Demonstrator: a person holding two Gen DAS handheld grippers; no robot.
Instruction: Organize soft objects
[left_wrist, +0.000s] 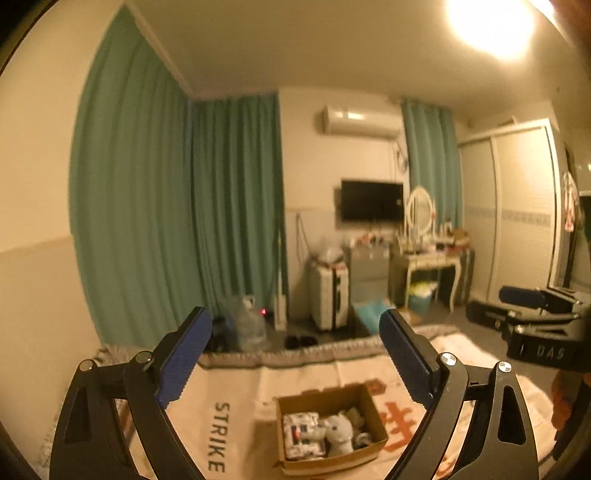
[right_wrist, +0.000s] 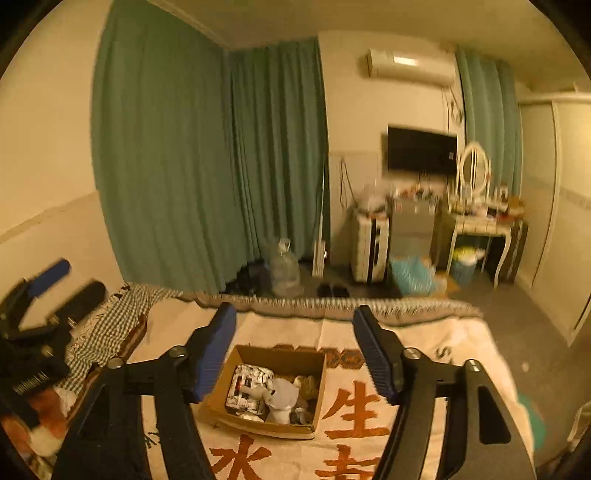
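Note:
A brown cardboard box (left_wrist: 364, 402) sits on the bed's printed cream blanket (left_wrist: 236, 391). Inside lie a patterned white soft pack (left_wrist: 301, 434), a grey plush animal (left_wrist: 341, 432) and other small soft items. The box also shows in the right wrist view (right_wrist: 295, 358) with the plush (right_wrist: 284, 397) inside. My left gripper (left_wrist: 295, 332) is open and empty, held above and behind the box. My right gripper (right_wrist: 293, 325) is open and empty, also above the box. Each gripper shows in the other's view: the right one (left_wrist: 524, 310) and the left one (right_wrist: 51, 291).
A checked cloth (right_wrist: 110, 325) lies at the bed's left side, with an orange and white soft thing (right_wrist: 44, 421) below it. Beyond the bed stand green curtains (right_wrist: 184, 147), a water jug (right_wrist: 282, 269), a white suitcase (right_wrist: 369, 243) and a dressing table (right_wrist: 480, 225).

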